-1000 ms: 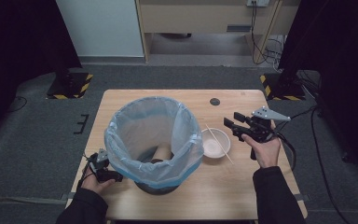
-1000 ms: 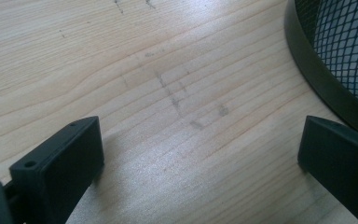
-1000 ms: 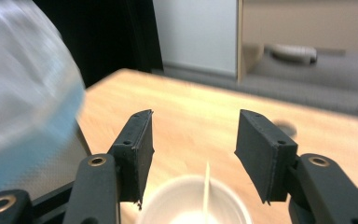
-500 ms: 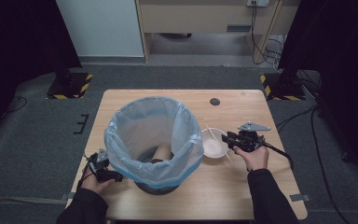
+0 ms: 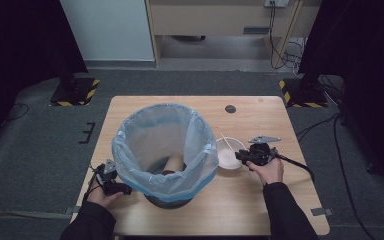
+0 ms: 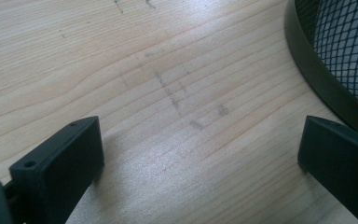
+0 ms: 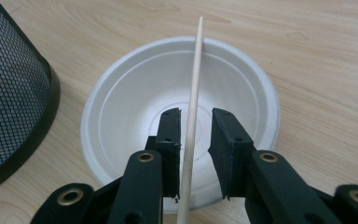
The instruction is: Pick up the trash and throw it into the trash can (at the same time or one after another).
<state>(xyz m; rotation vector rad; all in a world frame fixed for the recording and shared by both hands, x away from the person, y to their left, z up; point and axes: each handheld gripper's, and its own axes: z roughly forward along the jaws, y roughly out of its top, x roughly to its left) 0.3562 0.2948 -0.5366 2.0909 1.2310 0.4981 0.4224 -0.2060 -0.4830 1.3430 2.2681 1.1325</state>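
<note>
A black mesh bin (image 5: 165, 150) lined with a pale blue bag stands mid-table. Right of it sits a white paper bowl (image 5: 227, 152) with a thin wooden stick (image 5: 226, 141) lying across it. My right gripper (image 5: 240, 156) is low over the bowl's near rim. In the right gripper view its jaws (image 7: 196, 116) flank the stick (image 7: 195, 79) above the bowl (image 7: 242, 84); they have just been closing, and a gap still shows on one side. My left gripper (image 5: 125, 189) rests by the bin's base, its jaws (image 6: 200, 140) open wide over bare wood beside the mesh wall (image 6: 345, 46).
The wooden table (image 5: 260, 120) has a small dark round disc (image 5: 230, 108) near its far edge. A tan object (image 5: 172, 164) lies inside the bin. A cable (image 5: 295, 162) trails right from the right gripper. The bin wall (image 7: 9, 93) stands close left of the bowl.
My right gripper has come down from above the table to the bowl, and its jaws have narrowed around the stick. The left hand has stayed put.
</note>
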